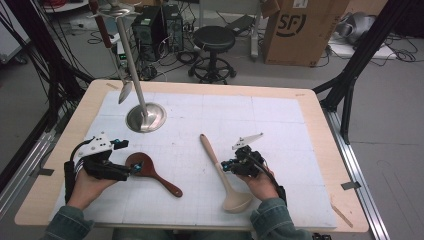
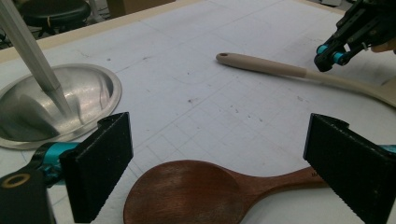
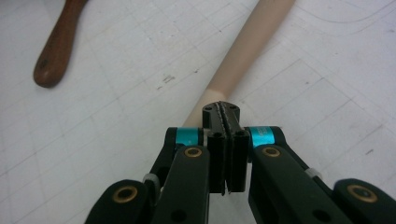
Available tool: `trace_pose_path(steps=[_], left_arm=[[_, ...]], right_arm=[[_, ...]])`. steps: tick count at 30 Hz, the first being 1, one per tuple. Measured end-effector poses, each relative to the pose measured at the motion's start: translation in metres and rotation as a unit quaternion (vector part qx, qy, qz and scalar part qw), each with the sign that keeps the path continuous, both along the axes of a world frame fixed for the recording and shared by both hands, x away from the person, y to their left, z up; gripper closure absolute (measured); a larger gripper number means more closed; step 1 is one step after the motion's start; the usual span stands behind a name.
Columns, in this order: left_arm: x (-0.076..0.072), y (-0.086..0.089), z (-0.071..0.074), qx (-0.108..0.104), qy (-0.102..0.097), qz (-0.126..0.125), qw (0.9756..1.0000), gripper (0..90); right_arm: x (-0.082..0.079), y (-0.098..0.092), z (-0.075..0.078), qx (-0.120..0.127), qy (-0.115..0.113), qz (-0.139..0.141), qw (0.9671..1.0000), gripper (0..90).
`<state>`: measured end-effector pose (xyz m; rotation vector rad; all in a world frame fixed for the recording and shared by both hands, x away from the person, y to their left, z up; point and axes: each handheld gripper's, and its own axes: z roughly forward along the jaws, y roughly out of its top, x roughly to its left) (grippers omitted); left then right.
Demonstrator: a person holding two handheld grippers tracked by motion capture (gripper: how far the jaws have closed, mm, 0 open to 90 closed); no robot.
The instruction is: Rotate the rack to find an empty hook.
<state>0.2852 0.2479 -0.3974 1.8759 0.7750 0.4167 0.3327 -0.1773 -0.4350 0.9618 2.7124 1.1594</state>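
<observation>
A dark brown wooden spoon (image 1: 155,172) lies on the white mat, bowl to the left. My left gripper (image 1: 131,169) is open, its jaws standing wide on either side of the spoon's bowl and neck (image 2: 187,196) without pressing on it. A beige spoon (image 1: 212,152) lies to the right, handle pointing away and bowl near the front edge. My right gripper (image 1: 225,165) is shut with nothing between its jaws. Its tips (image 3: 222,112) hover just over the beige handle (image 3: 247,51). From the left gripper view, the right gripper (image 2: 334,53) sits above that handle (image 2: 266,65).
A metal stand with a round base (image 1: 146,117) rises at the back left of the mat (image 1: 280,125), and a metal spoon (image 1: 125,92) hangs from it. The base (image 2: 46,102) is close beyond my left gripper. A stool (image 1: 214,40) and a cardboard box (image 1: 300,30) stand behind the table.
</observation>
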Motion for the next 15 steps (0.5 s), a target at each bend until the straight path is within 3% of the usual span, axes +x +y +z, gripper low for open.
trace_pose_path(steps=[15], left_arm=[[-0.0002, -0.0008, -0.0002, 0.0, 0.0, 0.0, 1.0, 8.9]], right_arm=[[0.0043, 0.0098, -0.0054, -0.003, -0.005, 0.001, 1.0, 89.7]])
